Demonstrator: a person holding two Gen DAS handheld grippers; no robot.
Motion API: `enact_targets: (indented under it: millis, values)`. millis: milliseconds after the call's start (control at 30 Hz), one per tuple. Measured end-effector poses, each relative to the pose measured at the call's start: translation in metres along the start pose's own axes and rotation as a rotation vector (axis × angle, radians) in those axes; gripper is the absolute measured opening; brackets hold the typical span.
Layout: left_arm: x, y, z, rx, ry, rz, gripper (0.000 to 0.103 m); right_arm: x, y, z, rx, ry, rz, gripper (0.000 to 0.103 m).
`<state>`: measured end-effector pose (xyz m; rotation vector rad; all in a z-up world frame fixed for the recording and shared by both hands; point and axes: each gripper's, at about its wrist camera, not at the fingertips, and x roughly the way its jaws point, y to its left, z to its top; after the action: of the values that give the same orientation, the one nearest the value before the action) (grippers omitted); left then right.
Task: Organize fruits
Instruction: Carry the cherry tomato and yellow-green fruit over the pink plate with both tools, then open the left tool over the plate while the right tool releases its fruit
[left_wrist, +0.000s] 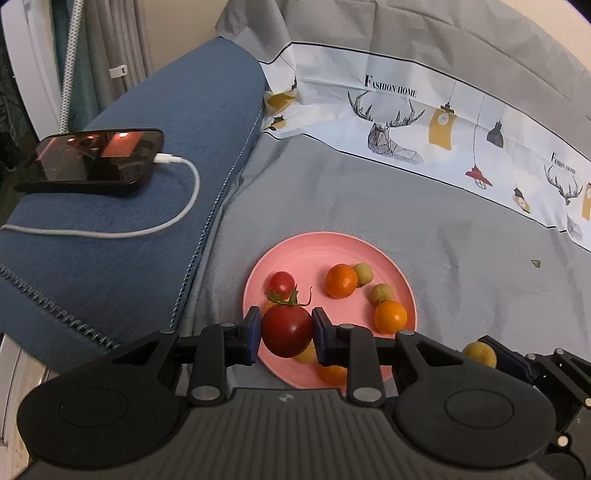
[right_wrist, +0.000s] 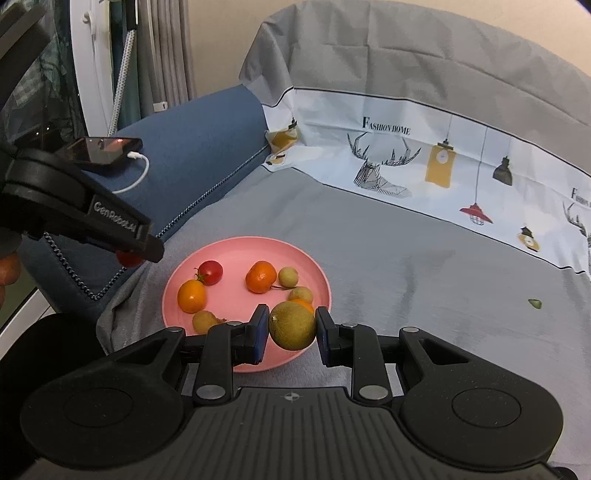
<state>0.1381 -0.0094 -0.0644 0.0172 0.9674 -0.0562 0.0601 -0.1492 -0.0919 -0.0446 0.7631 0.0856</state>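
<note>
A pink plate (left_wrist: 314, 251) (right_wrist: 236, 251) lies on the grey cloth and holds several small fruits: a red tomato (left_wrist: 281, 282) (right_wrist: 210, 272), oranges (left_wrist: 341, 280) (right_wrist: 261, 277) and yellow-green round fruits (left_wrist: 364, 274) (right_wrist: 288, 276). My left gripper (left_wrist: 286, 332) is shut on a dark red tomato (left_wrist: 287, 330) with a green stem, held above the plate's near edge. My right gripper (right_wrist: 291, 328) is shut on a yellow-green round fruit (right_wrist: 291, 325) above the plate's near right edge; it also shows in the left wrist view (left_wrist: 480, 353).
A blue cushion (left_wrist: 147, 192) (right_wrist: 199, 147) lies to the left with a phone (left_wrist: 99, 160) (right_wrist: 103, 149) and white charging cable (left_wrist: 162, 221) on it. A printed white cloth band (left_wrist: 424, 129) runs behind. A small green scrap (left_wrist: 535, 263) (right_wrist: 535, 303) lies at right.
</note>
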Motion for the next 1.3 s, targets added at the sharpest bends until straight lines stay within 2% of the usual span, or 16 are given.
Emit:
enact_targets:
  millis: [267, 500, 667, 733, 800, 833, 867, 900, 967, 1133, 1300]
  values:
    - [0.034, -0.005, 0.01, 0.029, 0.033, 0.004, 0.032, 0.037, -0.002, 0.003, -0.001, 0.047, 0.014, 0.028]
    - [0.073, -0.009, 0.009, 0.066, 0.092, 0.032, 0.032, 0.068, 0.0, -0.003, -0.011, 0.11, 0.033, 0.028]
    - [0.089, -0.01, 0.011, 0.09, 0.1, 0.041, 0.032, 0.082, 0.001, -0.002, -0.016, 0.12, 0.041, 0.028]
    - [0.091, -0.011, 0.014, 0.102, 0.076, 0.034, 0.044, 0.087, 0.0, 0.002, -0.017, 0.118, 0.053, 0.029]
    - [0.089, -0.011, 0.017, 0.116, 0.055, 0.032, 0.098, 0.09, -0.001, 0.006, -0.021, 0.115, 0.074, 0.043]
    - [0.086, -0.011, 0.018, 0.116, 0.029, 0.046, 0.103, 0.09, -0.001, 0.008, -0.027, 0.116, 0.081, 0.062]
    - [0.08, -0.011, 0.018, 0.114, -0.006, 0.057, 0.103, 0.088, -0.001, 0.011, -0.03, 0.11, 0.082, 0.076]
    - [0.075, -0.011, 0.017, 0.125, -0.031, 0.057, 0.103, 0.084, -0.001, 0.012, -0.032, 0.099, 0.08, 0.08]
    - [0.069, -0.011, 0.017, 0.146, -0.022, 0.052, 0.103, 0.076, -0.002, 0.013, -0.042, 0.084, 0.074, 0.086]
    - [0.044, -0.004, -0.002, 0.127, 0.012, 0.071, 0.103, 0.051, -0.008, 0.006, -0.01, 0.109, 0.03, 0.093]
    - [0.013, 0.005, -0.028, 0.086, 0.05, 0.082, 0.103, 0.018, -0.016, -0.004, 0.059, 0.122, -0.038, 0.093]
